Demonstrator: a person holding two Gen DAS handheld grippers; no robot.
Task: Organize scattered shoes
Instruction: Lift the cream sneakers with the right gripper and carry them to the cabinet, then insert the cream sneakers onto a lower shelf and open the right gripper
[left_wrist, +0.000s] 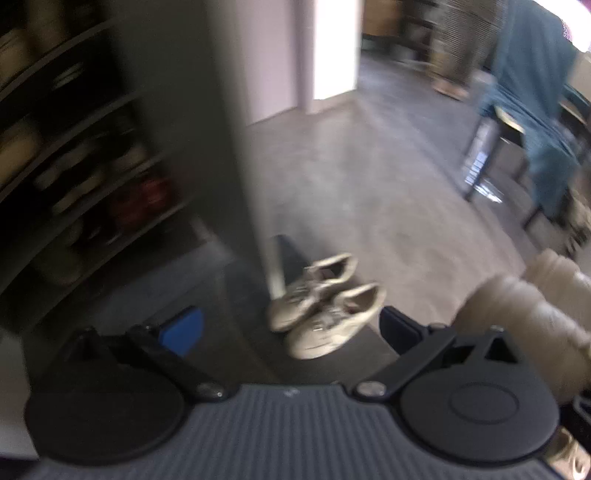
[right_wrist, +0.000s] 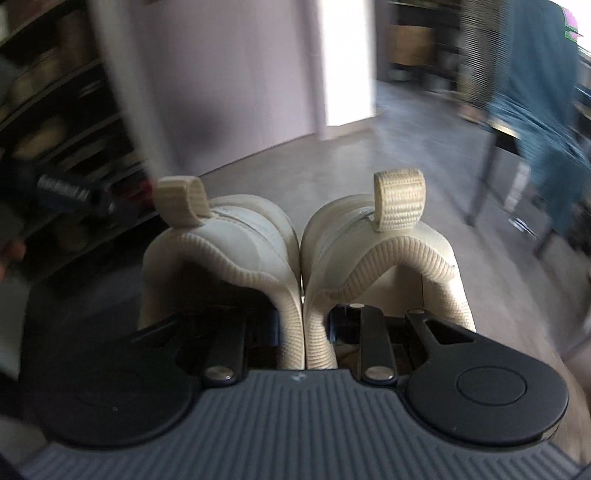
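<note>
Concrete floor (left_wrist: 351, 177): right hand-held gripper (right_wrist: 303, 328) pinches cream boots' (right_wrist: 388, 258) inner collars; left hand-held gripper (left_wrist: 291, 325) gapes empty; thin grip risks dropping one.

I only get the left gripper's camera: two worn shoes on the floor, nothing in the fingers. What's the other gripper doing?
Observer: The right gripper holds a pair of cream high-top shoes, one finger inside each collar.
Operator: Are they squeezed together?
Observer: Yes, the inner collar walls are pressed side by side between the fingers.
Operator: Any detail on them?
Observer: Each has a woven pull loop at the far end of its collar.
</note>
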